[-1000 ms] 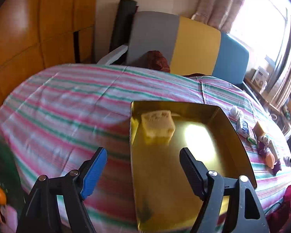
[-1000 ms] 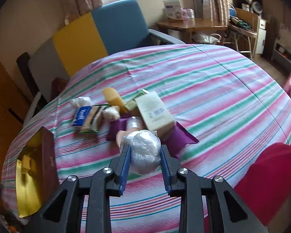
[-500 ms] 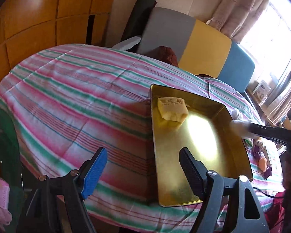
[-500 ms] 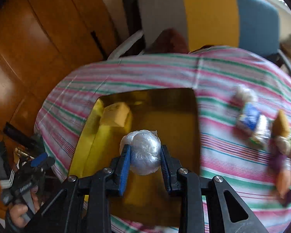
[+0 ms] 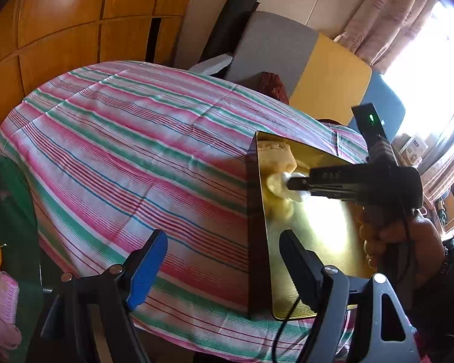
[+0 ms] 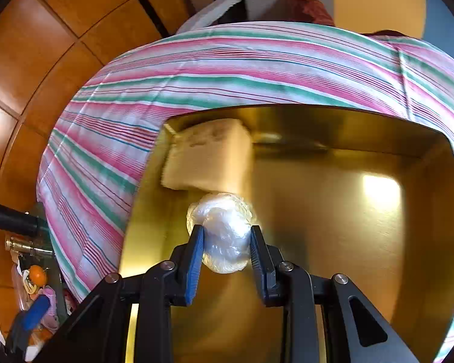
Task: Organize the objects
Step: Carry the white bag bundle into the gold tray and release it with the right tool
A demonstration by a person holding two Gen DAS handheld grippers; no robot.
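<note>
While its blue-padded fingers press on both sides of a clear plastic-wrapped ball, the right gripper hangs over the near left part of the gold tray. Just beyond the ball, a pale yellow sponge block fills the far left corner against the tray's walls. To the right, the tray floor lies bare up to its right wall. At the near table edge, the left gripper spreads wide and holds nothing, straddling the tray's left wall above the striped tablecloth.
</note>
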